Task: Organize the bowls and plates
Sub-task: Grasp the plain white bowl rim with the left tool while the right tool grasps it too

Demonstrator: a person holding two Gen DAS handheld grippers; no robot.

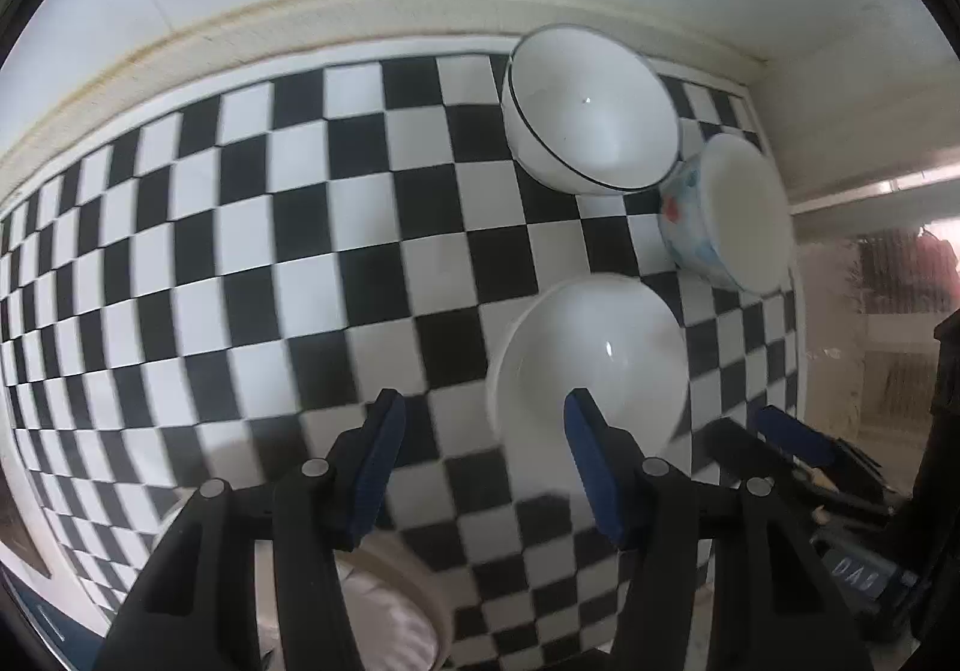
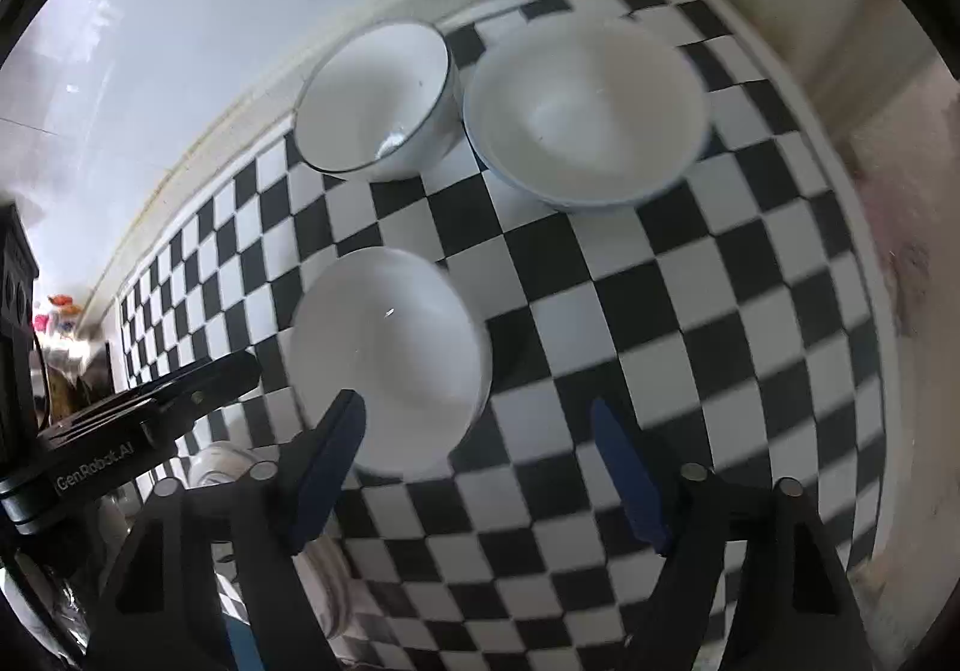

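1. Nearest the left wrist camera, the left claw [image 1: 483, 425] stands part open with nothing between its blue pads; one pad [image 1: 585, 443] overlaps the near rim of the plain white ceramic bowl [image 1: 591, 365] without visibly pressing it.
2. The right claw [image 2: 477, 431] gapes wider, also empty; the same plain bowl [image 2: 390, 359] lies at its ten o'clock, just beside the left-hand pad.
3. On the black-and-white chequered counter [image 1: 240, 251], the white bowl with a thin dark rim line [image 2: 375, 101] sits at twelve o'clock of the plain bowl, and the white bowl with a blue-and-red patterned outside [image 1: 720, 215] at about two o'clock, the two just beside each other.
4. All three bowls stand upright, mouths up; being round, they show no long axis.
5. Judged step: approach to the plain bowl. Next, one claw should straddle its rim and close, then lift it for nesting.
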